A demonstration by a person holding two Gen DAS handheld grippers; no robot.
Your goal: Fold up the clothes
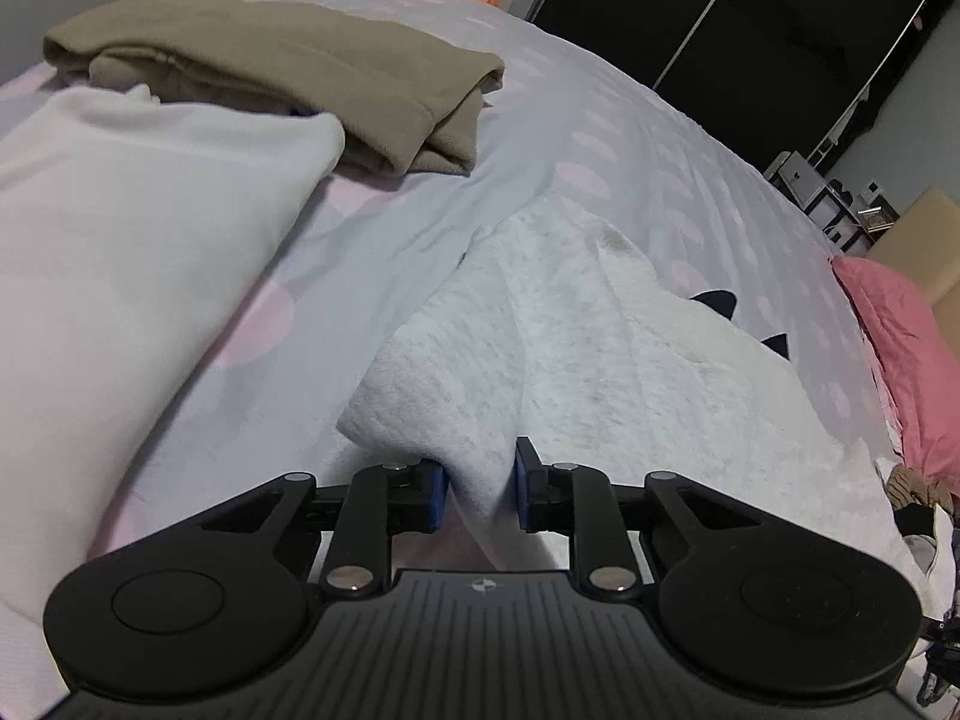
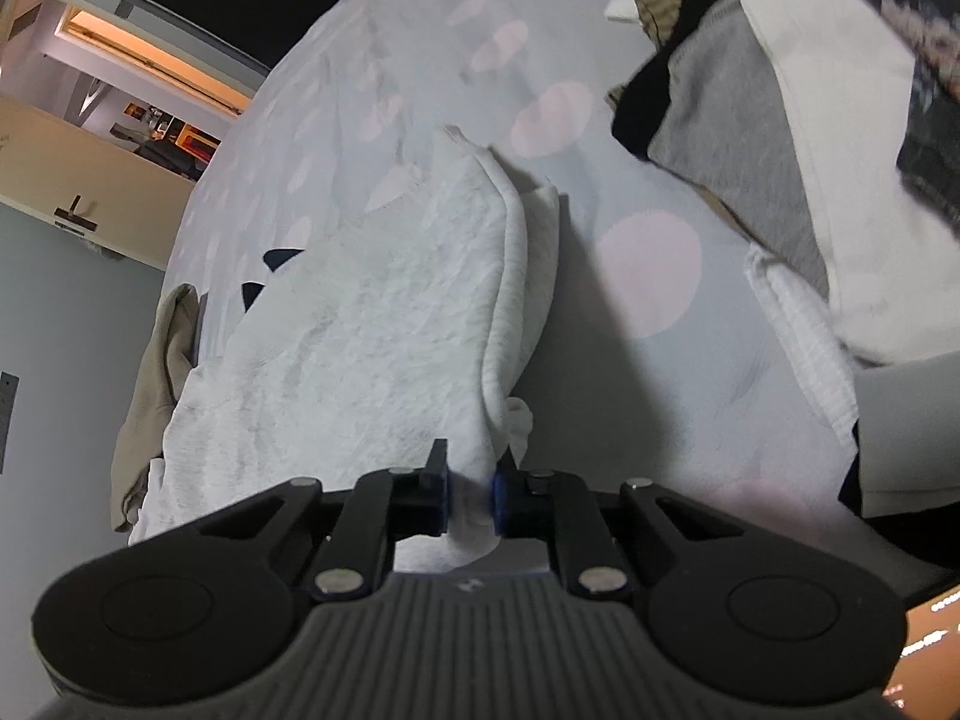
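Both grippers, left gripper [image 1: 480,483] and right gripper [image 2: 470,495], pinch near corners of the white garment [image 1: 600,348], whose length stretches ahead of the fingers.

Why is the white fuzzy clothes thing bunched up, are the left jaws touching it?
Touching. In the left wrist view, the left gripper has the white garment pinched between both blue pads, fabric bunching upward from the jaws.

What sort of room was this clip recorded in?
Most likely a bedroom. The clothes lie on a bed with a dotted cover, a pink pillow sits at its edge, and dark sliding wardrobe doors stand behind it.
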